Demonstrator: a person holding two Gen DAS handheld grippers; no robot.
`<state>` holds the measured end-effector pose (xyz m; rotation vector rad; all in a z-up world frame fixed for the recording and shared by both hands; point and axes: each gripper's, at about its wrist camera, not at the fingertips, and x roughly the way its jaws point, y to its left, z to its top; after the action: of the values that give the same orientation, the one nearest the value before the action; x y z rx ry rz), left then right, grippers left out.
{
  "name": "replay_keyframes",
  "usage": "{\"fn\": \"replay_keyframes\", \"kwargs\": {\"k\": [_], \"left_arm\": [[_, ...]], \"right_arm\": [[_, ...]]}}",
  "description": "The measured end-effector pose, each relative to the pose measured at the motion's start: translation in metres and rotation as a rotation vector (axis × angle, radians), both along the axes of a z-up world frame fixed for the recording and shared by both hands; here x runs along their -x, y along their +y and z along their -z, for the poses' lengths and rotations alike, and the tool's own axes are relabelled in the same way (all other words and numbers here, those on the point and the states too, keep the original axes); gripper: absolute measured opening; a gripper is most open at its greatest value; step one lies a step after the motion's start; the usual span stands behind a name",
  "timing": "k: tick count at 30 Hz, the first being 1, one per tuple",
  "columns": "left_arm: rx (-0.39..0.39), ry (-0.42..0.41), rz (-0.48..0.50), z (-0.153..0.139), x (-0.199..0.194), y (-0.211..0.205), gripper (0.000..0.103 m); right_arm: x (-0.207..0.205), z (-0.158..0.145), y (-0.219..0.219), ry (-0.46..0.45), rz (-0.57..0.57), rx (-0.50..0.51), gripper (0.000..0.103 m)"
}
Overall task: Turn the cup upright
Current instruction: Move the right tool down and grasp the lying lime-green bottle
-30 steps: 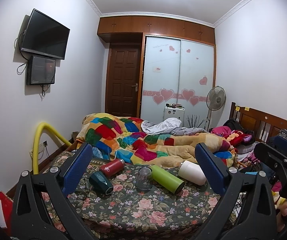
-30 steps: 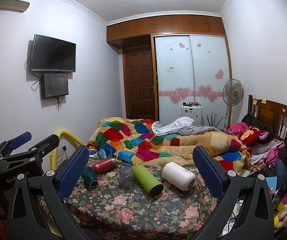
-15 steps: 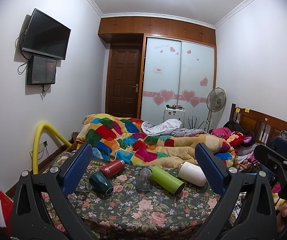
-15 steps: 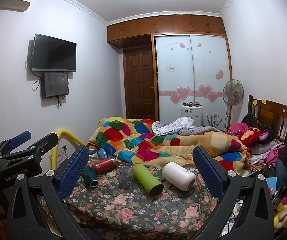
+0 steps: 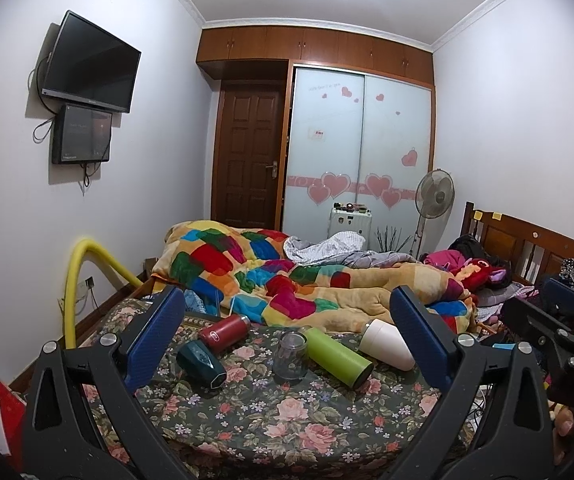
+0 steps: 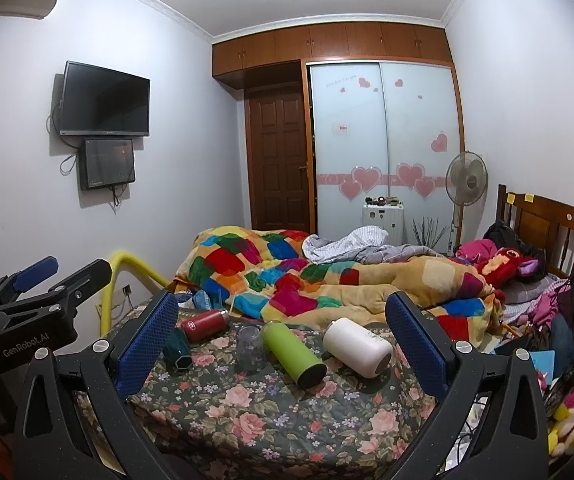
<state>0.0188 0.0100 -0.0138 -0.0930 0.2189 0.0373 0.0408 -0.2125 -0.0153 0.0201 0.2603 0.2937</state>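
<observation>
2 grippers are held back from the floral cloth (image 5: 287, 412), and almost nothing is seen to have changed over the last second: only a very slight drift of the left view is noted, so the reach is judged not yet begun. Nearest the cameras, the left gripper (image 5: 287, 344) is shown with its blue pads spread wide and nothing between them; the right gripper (image 6: 283, 340) is likewise spread wide and empty. With the glass cup (image 5: 291, 354) taken as the landmark, 5 vessels are found on the cloth. The glass cup stands near the middle; whether its mouth faces down cannot be told for certain. Just left of it and slightly nearer, a dark green cup (image 5: 201, 364) lies on its side. Just right of it, seemingly touching, a lime green bottle (image 5: 337, 356) lies on its side, and right of that a white tumbler (image 5: 385, 344) is also tipped over. Behind and left of the glass cup, a red bottle (image 5: 223, 332) lies flat. Farther behind it, a patchwork quilt (image 5: 287, 276) is heaped. Which vessel is meant is not settled by the task, and all of them are untouched, so the flip is judged to remain wholly undone.
</observation>
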Motion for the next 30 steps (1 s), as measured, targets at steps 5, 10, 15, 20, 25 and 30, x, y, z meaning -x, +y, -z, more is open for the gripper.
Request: {"fn": "replay_keyframes", "kwargs": {"k": [5, 10, 15, 20, 25, 30], "left_arm": [[0.024, 0.042, -0.013, 0.013, -0.024, 0.008, 0.103], [0.094, 0.114, -0.013, 0.034, -0.056, 0.025, 0.103], [0.112, 0.194, -0.083, 0.064, -0.09, 0.039, 0.103], [0.145, 0.285, -0.099, 0.098, -0.121, 0.051, 0.103], [0.139, 0.362, -0.137, 0.126, -0.141, 0.057, 0.101], [0.149, 0.419, -0.126, 0.148, -0.154, 0.06, 0.098]], "right_arm": [[-0.019, 0.011, 0.003, 0.041, 0.01, 0.017, 0.103], [-0.055, 0.035, 0.008, 0.121, 0.023, 0.071, 0.103], [-0.107, 0.07, 0.02, 0.249, -0.008, 0.142, 0.103], [-0.155, 0.104, 0.033, 0.369, -0.069, 0.212, 0.103], [-0.2, 0.135, 0.054, 0.479, -0.128, 0.319, 0.103], [-0.246, 0.171, 0.067, 0.631, -0.212, 0.382, 0.101]]}}
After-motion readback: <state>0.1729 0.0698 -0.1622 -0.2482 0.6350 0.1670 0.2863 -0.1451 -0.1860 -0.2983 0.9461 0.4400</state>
